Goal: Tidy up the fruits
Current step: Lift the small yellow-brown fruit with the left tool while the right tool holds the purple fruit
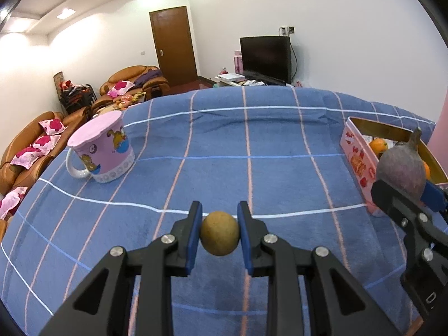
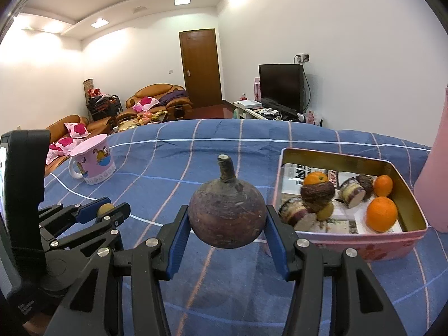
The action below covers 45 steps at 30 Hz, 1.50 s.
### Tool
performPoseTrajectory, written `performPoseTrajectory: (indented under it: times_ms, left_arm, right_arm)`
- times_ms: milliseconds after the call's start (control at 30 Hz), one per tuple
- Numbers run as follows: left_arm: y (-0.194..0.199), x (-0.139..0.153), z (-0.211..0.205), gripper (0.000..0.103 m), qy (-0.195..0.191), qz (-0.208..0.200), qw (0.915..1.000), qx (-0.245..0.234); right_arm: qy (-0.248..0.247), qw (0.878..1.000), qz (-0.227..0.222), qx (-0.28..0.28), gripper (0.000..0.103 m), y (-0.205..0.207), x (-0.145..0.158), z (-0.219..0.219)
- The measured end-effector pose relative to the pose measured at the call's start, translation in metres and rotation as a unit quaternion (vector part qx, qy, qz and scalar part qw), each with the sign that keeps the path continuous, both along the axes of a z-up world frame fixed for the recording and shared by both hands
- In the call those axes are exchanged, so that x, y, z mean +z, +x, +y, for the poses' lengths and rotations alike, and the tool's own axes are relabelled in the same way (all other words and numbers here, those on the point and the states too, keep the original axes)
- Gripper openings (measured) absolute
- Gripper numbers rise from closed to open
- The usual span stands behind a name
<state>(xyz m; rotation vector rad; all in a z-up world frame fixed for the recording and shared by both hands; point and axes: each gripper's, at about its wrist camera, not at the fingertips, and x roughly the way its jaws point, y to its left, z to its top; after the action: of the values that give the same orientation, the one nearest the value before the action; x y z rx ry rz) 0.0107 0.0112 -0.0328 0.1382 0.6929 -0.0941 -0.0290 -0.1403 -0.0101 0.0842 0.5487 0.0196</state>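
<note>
1. Both tongs hold fruit up over the blue checked cloth (image 1: 252, 151).
2. The left gripper (image 1: 219, 233) is squeezed narrow on a small round yellow-brown fruit (image 1: 219, 236). Its blue pads press the fruit on both sides.
3. The right gripper (image 2: 227, 224) is a bit wider. It holds a big dark purple fruit (image 2: 227, 218), with the stem pointing up.
4. The pink tin box (image 2: 364, 245) sits on the cloth. It is ahead of the right gripper and off to its right side, quite near.
5. Inside the box are oranges (image 2: 382, 214) and some dark cut pieces (image 2: 317, 193). There is bare room near its front wall.
6. The right hand is nearer the box. The left gripper is farther away, on the other side of the right one.
7. I think the purple fruit should go in first. It needs to move forward and right, over the box wall.
8. A pink mug (image 1: 102, 151) stands far off on the left, well apart from the box.
</note>
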Motion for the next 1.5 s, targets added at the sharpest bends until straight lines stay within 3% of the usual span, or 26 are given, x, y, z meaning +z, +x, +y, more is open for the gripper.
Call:
performPoseTrajectory:
  times_ms: [933, 1500]
  left_arm:
    - [-0.028, 0.002, -0.06, 0.028, -0.009, -0.006, 0.9995, -0.028]
    - [-0.028, -0.002, -0.08, 0.028, -0.018, 0.014, 0.9983, -0.054]
  right_arm:
    - [-0.02, 1.0, -0.007, -0.009, 0.054, -0.036, 0.002, -0.047]
    - [-0.021, 1.0, 0.0, -0.014, 0.054, -0.038, 0.002, -0.059]
